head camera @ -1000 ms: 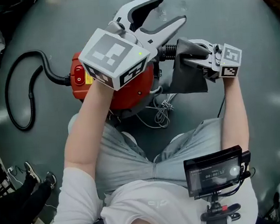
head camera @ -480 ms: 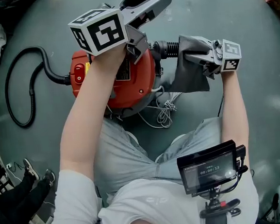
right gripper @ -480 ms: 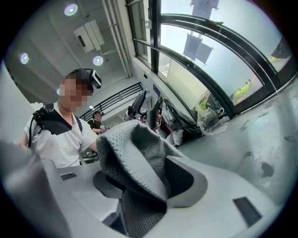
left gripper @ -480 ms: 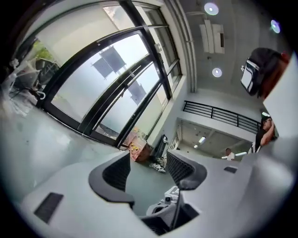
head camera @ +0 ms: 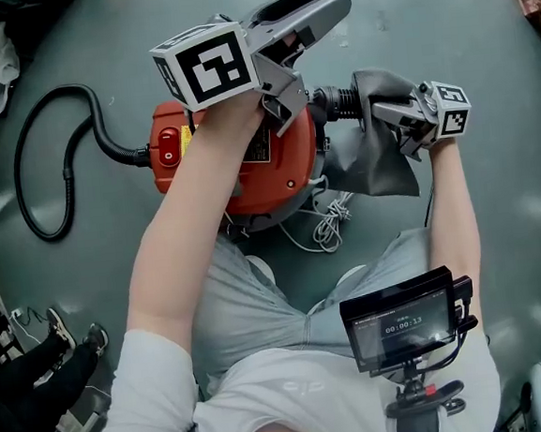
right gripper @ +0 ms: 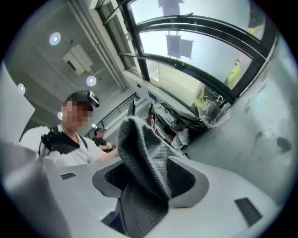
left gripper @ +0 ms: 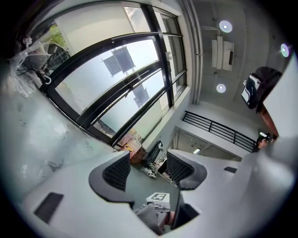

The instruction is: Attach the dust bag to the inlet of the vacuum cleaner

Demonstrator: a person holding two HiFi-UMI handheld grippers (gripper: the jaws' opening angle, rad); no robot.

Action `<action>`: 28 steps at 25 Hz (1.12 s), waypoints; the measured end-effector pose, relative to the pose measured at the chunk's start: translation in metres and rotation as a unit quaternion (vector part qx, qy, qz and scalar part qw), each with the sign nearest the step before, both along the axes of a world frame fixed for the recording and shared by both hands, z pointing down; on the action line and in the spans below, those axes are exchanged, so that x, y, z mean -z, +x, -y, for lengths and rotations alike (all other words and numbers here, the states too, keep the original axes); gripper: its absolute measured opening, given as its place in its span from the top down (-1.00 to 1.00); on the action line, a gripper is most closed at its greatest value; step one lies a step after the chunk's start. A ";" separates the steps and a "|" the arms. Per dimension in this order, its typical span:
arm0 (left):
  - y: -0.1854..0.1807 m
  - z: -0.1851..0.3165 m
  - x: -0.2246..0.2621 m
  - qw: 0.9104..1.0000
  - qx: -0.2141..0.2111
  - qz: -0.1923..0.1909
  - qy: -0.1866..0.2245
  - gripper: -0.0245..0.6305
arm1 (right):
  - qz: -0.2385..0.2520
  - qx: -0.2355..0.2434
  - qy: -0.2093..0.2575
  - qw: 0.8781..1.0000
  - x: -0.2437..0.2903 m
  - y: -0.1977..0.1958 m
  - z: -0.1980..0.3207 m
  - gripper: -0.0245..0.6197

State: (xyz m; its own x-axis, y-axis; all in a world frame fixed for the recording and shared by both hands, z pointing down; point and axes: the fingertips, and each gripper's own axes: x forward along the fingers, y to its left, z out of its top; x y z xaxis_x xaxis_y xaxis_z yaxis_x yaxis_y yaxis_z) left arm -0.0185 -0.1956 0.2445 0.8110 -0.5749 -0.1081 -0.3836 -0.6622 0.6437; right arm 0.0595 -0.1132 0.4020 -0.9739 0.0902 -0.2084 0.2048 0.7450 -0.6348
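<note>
While the person sat over it, vacuum cleaner (head camera: 285,167): red, lay on the grey floor.
Inlet (head camera: 336,101): black, ribbed, at the 2 o'clock side of the red body.
Dust bag (head camera: 378,159): grey, at 3 o'clock of the body, top just beside the inlet.
Right gripper (head camera: 381,113): pads on a fold of the bag; jaws had just been opening.
Left gripper (head camera: 314,11): at 12 o'clock, jaws wide, nothing between.

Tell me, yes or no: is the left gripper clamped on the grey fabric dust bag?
No, the left gripper stands open with nothing between its pads.
</note>
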 end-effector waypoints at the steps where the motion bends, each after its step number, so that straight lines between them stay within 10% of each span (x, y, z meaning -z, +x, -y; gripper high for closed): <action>1: 0.001 0.000 0.000 1.000 -0.001 0.000 0.000 0.15 | -0.031 -0.003 0.040 0.999 0.005 -0.004 -0.003 0.26; 4: 0.001 -0.001 -0.001 1.000 -0.001 -0.006 -0.005 0.15 | -0.081 -0.021 0.110 0.990 0.014 -0.016 -0.007 0.23; 7: -0.002 0.001 -0.001 1.000 0.004 -0.016 -0.013 0.15 | -0.007 -0.054 0.013 0.998 0.001 -0.006 -0.001 0.13; 11: -0.004 0.002 -0.003 1.000 0.010 -0.013 -0.015 0.15 | -0.001 -0.058 -0.005 0.998 -0.010 0.025 -0.006 0.13; 16: -0.004 0.003 -0.003 1.000 0.011 -0.018 -0.019 0.16 | -0.090 -0.057 0.089 0.990 -0.012 0.039 -0.011 0.14; 19: -0.004 0.002 -0.003 1.000 0.010 -0.018 -0.018 0.15 | -0.130 0.007 0.061 0.990 -0.028 0.024 -0.024 0.14; 28: -0.002 -0.001 -0.001 0.999 0.001 -0.030 -0.027 0.16 | -0.113 0.012 0.125 0.986 -0.031 -0.005 -0.024 0.04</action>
